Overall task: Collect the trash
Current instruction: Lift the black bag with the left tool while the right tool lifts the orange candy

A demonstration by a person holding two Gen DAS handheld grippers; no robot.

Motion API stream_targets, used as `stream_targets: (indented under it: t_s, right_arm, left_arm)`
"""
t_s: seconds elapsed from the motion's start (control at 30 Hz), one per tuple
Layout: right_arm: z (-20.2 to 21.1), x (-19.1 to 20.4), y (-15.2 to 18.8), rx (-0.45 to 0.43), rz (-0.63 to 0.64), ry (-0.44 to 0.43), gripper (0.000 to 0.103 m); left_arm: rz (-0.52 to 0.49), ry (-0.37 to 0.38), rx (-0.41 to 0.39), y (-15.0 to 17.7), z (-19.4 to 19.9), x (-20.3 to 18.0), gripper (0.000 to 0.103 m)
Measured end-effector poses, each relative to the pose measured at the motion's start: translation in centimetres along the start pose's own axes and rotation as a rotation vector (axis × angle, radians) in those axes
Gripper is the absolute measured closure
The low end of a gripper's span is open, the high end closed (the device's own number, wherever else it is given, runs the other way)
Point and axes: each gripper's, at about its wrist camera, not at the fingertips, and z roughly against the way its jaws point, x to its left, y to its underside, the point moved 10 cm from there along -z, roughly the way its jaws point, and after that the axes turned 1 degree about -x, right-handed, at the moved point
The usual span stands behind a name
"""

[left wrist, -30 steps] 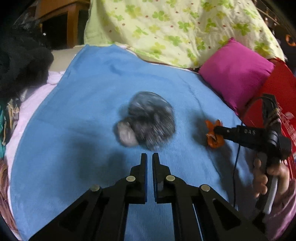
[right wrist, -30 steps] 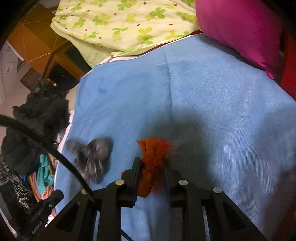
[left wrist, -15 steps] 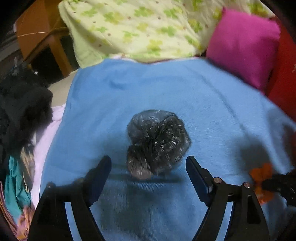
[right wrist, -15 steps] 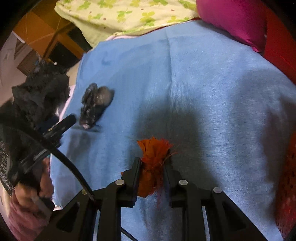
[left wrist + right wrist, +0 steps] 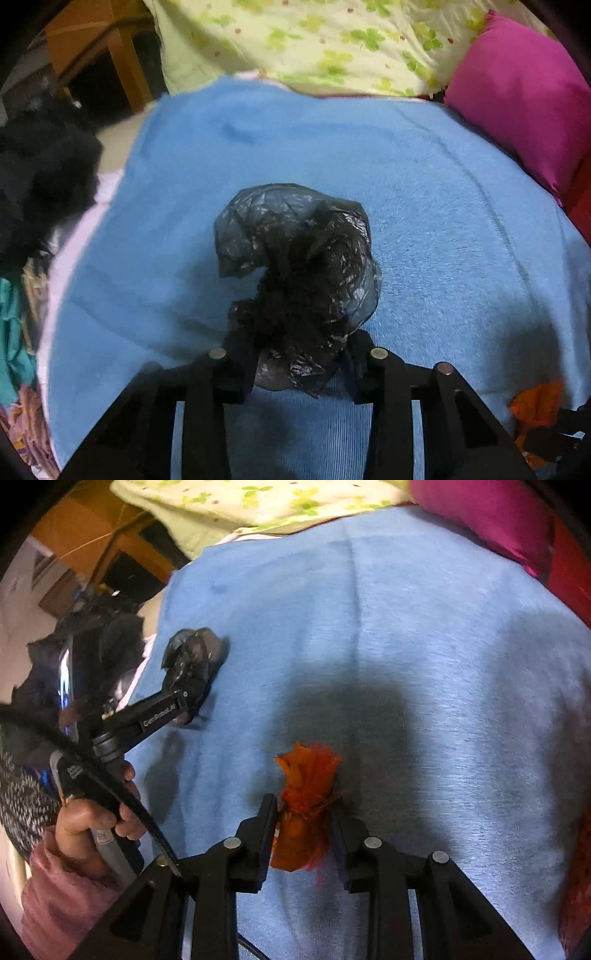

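Observation:
A crumpled black plastic bag [image 5: 295,266] lies on the blue blanket [image 5: 443,221]. My left gripper [image 5: 297,354] is shut on its near end. The bag also shows in the right wrist view [image 5: 194,661], with the left gripper [image 5: 184,705] clamped on it. My right gripper [image 5: 303,827] is shut on a crumpled orange wrapper [image 5: 306,805], held just above the blanket [image 5: 424,646]. The orange wrapper also shows at the lower right of the left wrist view [image 5: 535,410].
A magenta pillow [image 5: 517,99] and a clover-print quilt [image 5: 332,40] lie at the back. Black clothing [image 5: 40,177] is piled at the left edge. A wooden table leg [image 5: 125,70] stands behind. Red fabric [image 5: 572,576] borders the right side.
My left gripper opened wide, moved forward around the black bag and closed on it. My right gripper kept its hold on the orange wrapper and shifted a little.

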Motion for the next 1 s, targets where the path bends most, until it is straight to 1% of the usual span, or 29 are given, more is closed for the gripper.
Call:
stream_targets:
  t_s: [0.1, 0.17, 0.2, 0.23, 0.37, 0.53, 0.63, 0.8, 1.0]
  right_arm:
    - [0.0, 0.8, 0.2, -0.025, 0.062, 0.031, 0.075]
    - [0.4, 1.1, 0.0, -0.051, 0.084, 0.044, 0.077]
    - [0.8, 1.3, -0.1, -0.066, 0.094, 0.045, 0.077]
    - [1.1, 1.4, -0.2, -0.082, 0.102, 0.045, 0.077]
    - [2.9, 1.7, -0.7, -0.153, 0.119, 0.047, 0.077]
    - [5.4, 2.4, -0.5, -0.240, 0.143, 0.027, 0.077]
    - [7.1, 3.0, 0.1, -0.299, 0.175, 0.022, 0.077]
    - [10.2, 4.7, 1.3, -0.408, 0.219, -0.007, 0.077]
    - [13.3, 6.1, 2.9, -0.508, 0.256, -0.063, 0.077]
  left_arm:
    - [-0.031, -0.053, -0.060, 0.0, 3.1, -0.2, 0.067]
    - [-0.057, -0.102, -0.121, 0.0, 6.3, -0.2, 0.067]
    - [-0.062, -0.116, -0.139, 0.0, 7.3, -0.2, 0.067]
    - [-0.068, -0.143, -0.171, 0.1, 9.3, 0.0, 0.067]
    - [-0.049, -0.191, -0.231, 0.6, 14.2, 0.9, 0.067]
    - [-0.018, -0.218, -0.284, 1.4, 18.9, 2.5, 0.067]
    - [-0.006, -0.233, -0.306, 1.5, 21.0, 3.1, 0.067]
    - [0.029, -0.217, -0.332, 2.4, 23.5, 3.7, 0.067]
    - [0.040, -0.210, -0.380, 3.2, 26.8, 4.1, 0.067]
